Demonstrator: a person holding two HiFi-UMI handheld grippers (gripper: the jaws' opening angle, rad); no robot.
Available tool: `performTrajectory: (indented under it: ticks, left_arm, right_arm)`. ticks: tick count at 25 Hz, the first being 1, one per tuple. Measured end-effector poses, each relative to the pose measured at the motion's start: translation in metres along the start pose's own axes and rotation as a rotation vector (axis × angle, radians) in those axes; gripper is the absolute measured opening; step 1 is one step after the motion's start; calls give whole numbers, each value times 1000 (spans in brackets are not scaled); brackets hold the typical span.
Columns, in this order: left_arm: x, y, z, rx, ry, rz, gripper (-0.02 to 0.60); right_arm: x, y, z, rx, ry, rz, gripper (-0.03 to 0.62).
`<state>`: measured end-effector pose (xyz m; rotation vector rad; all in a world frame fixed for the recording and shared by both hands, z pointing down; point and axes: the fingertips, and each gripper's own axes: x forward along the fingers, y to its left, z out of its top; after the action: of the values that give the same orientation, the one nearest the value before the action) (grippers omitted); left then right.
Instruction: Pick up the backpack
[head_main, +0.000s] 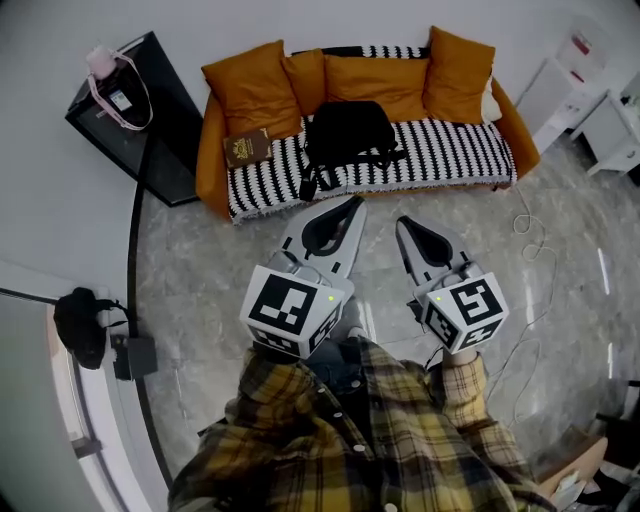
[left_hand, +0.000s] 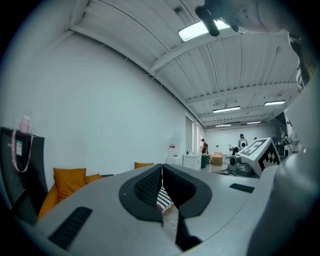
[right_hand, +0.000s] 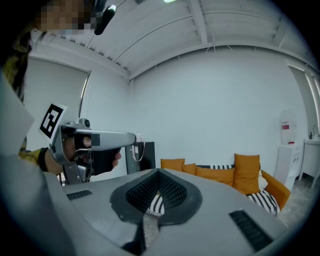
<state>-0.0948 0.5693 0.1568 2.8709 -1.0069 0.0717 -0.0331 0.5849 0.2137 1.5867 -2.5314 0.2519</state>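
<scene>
Glossy grey marbled floor (head_main: 250, 260) fronts one orange sofa (head_main: 212, 150) draped in a black-and-white striped throw (head_main: 450, 150); one soft black backpack (head_main: 347, 138) slumps mid-seat. Four plump orange cushions (head_main: 375, 85) line the back, and one brown book (head_main: 247, 148) lies at the backpack's nine o'clock. Left tongs (head_main: 354, 204) and right tongs (head_main: 403, 224), at its six o'clock, are pressed together, empty.

Matt black fabric backpack (head_main: 347, 135); striped woven sofa cover (head_main: 440, 152); glossy marbled floor (head_main: 200, 270).
</scene>
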Motion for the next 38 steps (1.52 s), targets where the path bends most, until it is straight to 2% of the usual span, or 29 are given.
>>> performTrajectory:
  ticks: [8,14,20,31,38]
  left_arm:
    - [9,-15,3,-2,-20,2,23]
    - [18,4,3,-1,-23,19,23]
    - [50,43,-1,-6,-18,13,23]
    - [143,145,1,-19,15,-17,23]
    - [175,197,0,-19,31,-27,23]
  right_arm:
    - [-18,-16,-2,8,-22,-5,15]
    - [-3,-26,-6,13,-12,-10,15]
    - [39,-47,-5,22,-2,-20,15]
    - [159,-101,15,23,41,-30,17]
    - [215,-124,23,29,54,-52,15]
